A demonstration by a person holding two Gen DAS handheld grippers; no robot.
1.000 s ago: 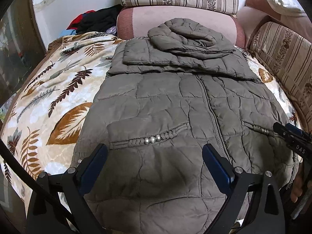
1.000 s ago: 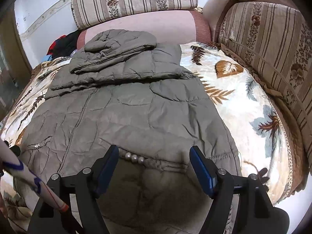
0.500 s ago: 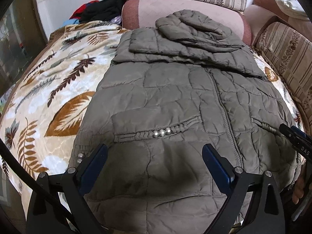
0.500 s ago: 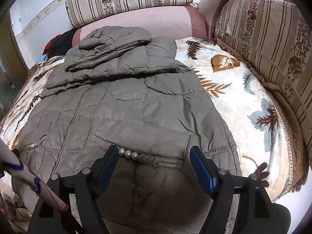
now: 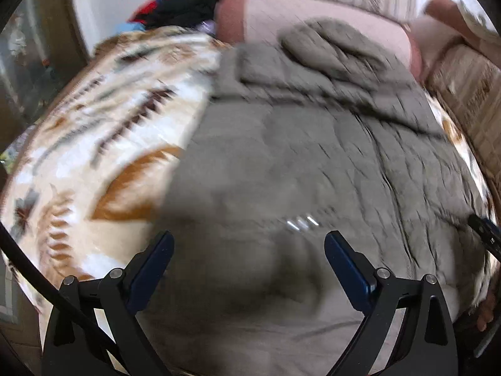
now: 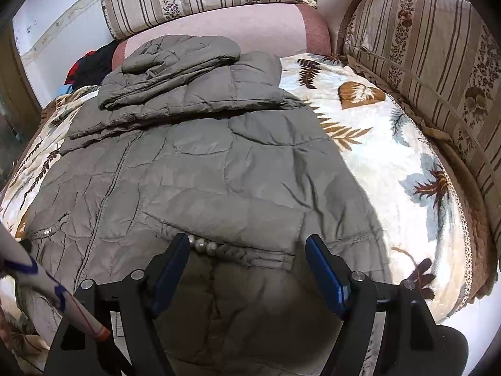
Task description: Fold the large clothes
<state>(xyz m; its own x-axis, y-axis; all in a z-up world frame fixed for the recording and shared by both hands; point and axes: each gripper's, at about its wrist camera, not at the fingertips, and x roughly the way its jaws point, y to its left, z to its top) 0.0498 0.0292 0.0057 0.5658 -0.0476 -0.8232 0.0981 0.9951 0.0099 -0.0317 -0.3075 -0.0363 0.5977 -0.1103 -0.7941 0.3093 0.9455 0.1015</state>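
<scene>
We take the quilted grey jacket [image 6: 200,181] as our landmark. It lies flat on the leaf-patterned blanket [image 6: 391,163] that covers the sofa seat, its hem toward us, its hood [image 6: 178,53] and sleeves folded over its top against the pink sofa back [image 6: 256,25].

From the left wrist view everything is smeared with motion blur. It shows us what the other view barely catches: the wide stretch of blanket [image 5: 94,131] left of the jacket [image 5: 297,163], and a heap of dark and red clothes [image 5: 178,9] beyond the jacket's far left corner. Our left gripper [image 5: 249,250] hangs over the jacket's lower left part with its jaws spread wide and nothing between them; the blurred silver beads [image 5: 302,221] of the pocket trim lie just ahead of it, toward the right finger. At the jacket's right edge we glimpse the tip of the right gripper [image 5: 483,228].

The right wrist view is sharp. It alone shows the striped cushions [image 6: 422,53] right of the jacket and the blanket's fringed right edge. Our right gripper [image 6: 247,250] is over the jacket's lower right part, jaws wide apart and holding nothing, with the pearl beads [image 6: 205,246] of the right pocket just beside its left finger.
</scene>
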